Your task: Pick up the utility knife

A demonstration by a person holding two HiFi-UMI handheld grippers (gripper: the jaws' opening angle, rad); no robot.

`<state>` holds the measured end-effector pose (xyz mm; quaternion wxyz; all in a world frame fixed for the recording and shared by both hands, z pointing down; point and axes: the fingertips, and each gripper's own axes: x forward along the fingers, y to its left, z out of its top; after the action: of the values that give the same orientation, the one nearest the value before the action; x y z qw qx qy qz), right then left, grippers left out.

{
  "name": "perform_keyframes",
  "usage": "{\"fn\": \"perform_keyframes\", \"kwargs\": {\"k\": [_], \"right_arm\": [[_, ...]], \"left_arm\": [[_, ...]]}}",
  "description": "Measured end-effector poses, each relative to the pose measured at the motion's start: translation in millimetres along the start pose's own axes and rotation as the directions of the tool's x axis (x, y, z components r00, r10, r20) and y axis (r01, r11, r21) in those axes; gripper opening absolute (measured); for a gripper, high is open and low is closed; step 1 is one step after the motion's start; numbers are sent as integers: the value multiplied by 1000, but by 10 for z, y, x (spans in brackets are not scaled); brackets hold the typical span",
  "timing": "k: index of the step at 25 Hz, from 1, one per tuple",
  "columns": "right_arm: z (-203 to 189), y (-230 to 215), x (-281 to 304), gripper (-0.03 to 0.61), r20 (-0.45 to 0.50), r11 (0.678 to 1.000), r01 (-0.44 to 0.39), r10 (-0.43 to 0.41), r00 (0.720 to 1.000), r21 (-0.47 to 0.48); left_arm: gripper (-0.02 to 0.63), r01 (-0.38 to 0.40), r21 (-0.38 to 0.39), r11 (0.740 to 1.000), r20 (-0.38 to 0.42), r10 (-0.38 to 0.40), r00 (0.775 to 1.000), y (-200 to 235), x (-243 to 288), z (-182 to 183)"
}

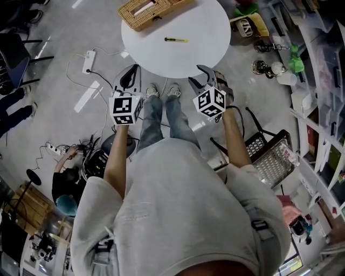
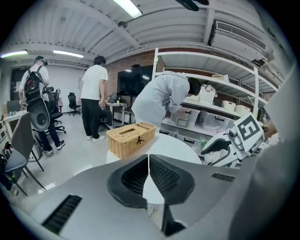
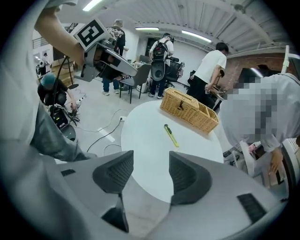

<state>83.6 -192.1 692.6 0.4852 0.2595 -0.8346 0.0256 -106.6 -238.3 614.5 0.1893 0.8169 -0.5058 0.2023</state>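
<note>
A yellow utility knife (image 1: 176, 39) (image 3: 171, 135) lies near the middle of the round white table (image 1: 205, 48) (image 3: 140, 140). My right gripper (image 1: 200, 75) (image 3: 151, 174) hovers at the table's near edge, short of the knife. Its jaws stand open with only the tabletop showing through the gap. My left gripper (image 1: 131, 76) (image 2: 149, 176) hangs off the table's near left side above the floor, its jaws shut tip to tip on nothing. In the left gripper view the knife is hidden.
A wicker basket (image 1: 152, 11) (image 2: 131, 138) (image 3: 189, 110) sits at the table's far side. Cables and a power strip (image 1: 88, 61) lie on the floor to the left. Shelving (image 1: 318, 86) with clutter lines the right. Several people (image 2: 93, 96) stand around the room, one bent over near the basket.
</note>
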Motion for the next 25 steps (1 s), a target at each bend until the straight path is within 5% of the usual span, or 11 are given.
{"fn": "perform_keyframes", "kwargs": {"k": [25], "right_arm": [[446, -566, 1249, 221, -20, 981, -181, 183, 983, 64]], "left_arm": [[25, 0, -48, 999, -24, -1, 1000, 149, 208, -9]]}}
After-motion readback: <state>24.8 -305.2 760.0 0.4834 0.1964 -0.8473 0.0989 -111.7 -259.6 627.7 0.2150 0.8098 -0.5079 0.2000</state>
